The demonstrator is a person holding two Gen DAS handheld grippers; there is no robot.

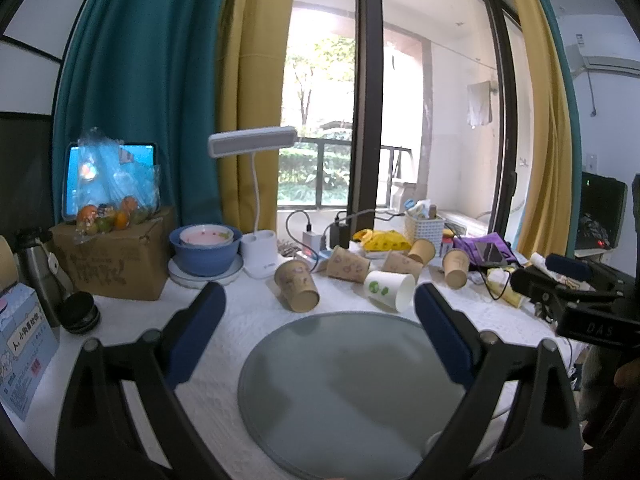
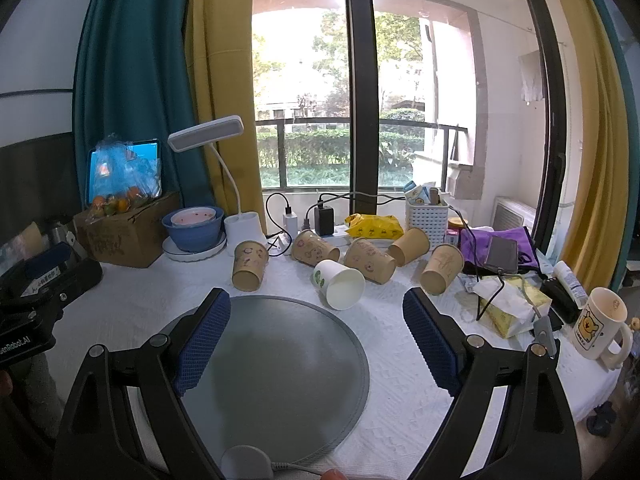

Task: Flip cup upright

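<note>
Several paper cups lie on their sides on the white tablecloth beyond a round grey mat (image 1: 352, 388) (image 2: 280, 372). A white cup with green print (image 1: 390, 290) (image 2: 339, 283) lies nearest, mouth toward me. Brown printed cups lie around it: one at the left (image 1: 297, 286) (image 2: 250, 265), others behind (image 1: 348, 264) (image 2: 370, 260) and one at the right (image 1: 456, 267) (image 2: 440, 268). My left gripper (image 1: 320, 300) is open and empty above the mat. My right gripper (image 2: 316, 304) is open and empty, also short of the cups. The right gripper's body shows in the left wrist view (image 1: 580, 304).
A blue bowl (image 2: 194, 226), white desk lamp (image 2: 244, 234), cardboard box with fruit (image 2: 124, 232), chargers, a white basket (image 2: 426, 216), yellow packet, purple pouch (image 2: 500, 248), tissue pack (image 2: 512, 304) and bear mug (image 2: 600, 324) crowd the table's back and right. A bottle and black lid (image 1: 78, 312) stand left.
</note>
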